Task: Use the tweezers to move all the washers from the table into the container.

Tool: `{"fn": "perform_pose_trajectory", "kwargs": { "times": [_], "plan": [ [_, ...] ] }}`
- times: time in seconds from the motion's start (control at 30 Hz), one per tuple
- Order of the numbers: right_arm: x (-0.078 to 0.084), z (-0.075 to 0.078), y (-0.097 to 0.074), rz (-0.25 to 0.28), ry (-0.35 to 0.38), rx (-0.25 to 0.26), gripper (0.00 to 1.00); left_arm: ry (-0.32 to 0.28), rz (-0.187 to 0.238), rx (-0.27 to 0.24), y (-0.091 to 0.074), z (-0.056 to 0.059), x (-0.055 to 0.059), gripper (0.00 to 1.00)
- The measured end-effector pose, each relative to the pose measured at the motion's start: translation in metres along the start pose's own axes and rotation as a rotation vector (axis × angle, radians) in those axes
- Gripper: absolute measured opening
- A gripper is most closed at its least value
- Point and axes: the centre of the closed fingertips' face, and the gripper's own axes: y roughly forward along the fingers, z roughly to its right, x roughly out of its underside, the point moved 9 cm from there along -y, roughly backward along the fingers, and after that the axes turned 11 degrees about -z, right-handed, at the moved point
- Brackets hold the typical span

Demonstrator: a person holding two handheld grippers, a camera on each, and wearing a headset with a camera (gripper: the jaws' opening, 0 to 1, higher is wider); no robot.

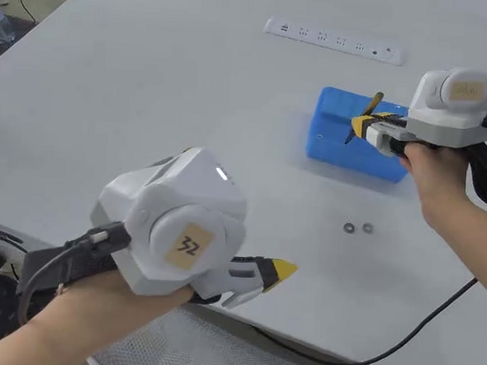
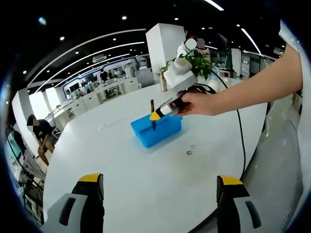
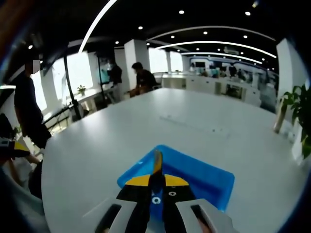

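Note:
A blue container point(image 1: 337, 147) stands on the white table point(image 1: 149, 102). My right gripper point(image 1: 361, 125) hangs over its near right part, shut on dark tweezers point(image 1: 370, 106) whose tips point down into it. In the right gripper view the tweezers point(image 3: 157, 162) stick out from the shut gripper point(image 3: 156, 182) above the container point(image 3: 199, 177). Two small washers point(image 1: 349, 228) point(image 1: 367, 228) lie side by side on the table, in front of the container. My left gripper point(image 1: 264, 281) is open and holds nothing, low at the table's near edge. In the left gripper view it point(image 2: 160, 189) faces the container point(image 2: 156, 130) and the washers point(image 2: 189, 152).
A white power strip point(image 1: 333, 40) lies at the far side of the table. A black cable point(image 1: 382, 352) runs across the near right corner. A potted plant point(image 2: 194, 60) stands behind the container in the left gripper view. People stand at other benches point(image 3: 29, 111).

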Motion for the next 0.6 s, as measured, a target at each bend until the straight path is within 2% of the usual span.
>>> {"fn": "perform_pose_trajectory", "kwargs": {
  "times": [0.2,0.33,0.53,0.6],
  "plan": [
    [-0.008,-0.001,-0.020,0.048,-0.017,-0.006,0.04,0.000,0.004,-0.004,-0.001,-0.001,0.000,0.99],
    [-0.012,-0.006,-0.040,0.085,-0.017,-0.011,0.04,0.002,0.005,-0.006,-0.001,-0.001,0.000,0.99],
    [-0.011,-0.015,-0.067,0.130,-0.006,-0.025,0.04,0.000,0.009,-0.013,-0.002,-0.002,0.000,0.99],
    [-0.008,-0.019,-0.069,0.135,-0.009,-0.027,0.04,0.000,0.008,-0.013,-0.002,-0.002,0.000,0.99]
  ]
}}
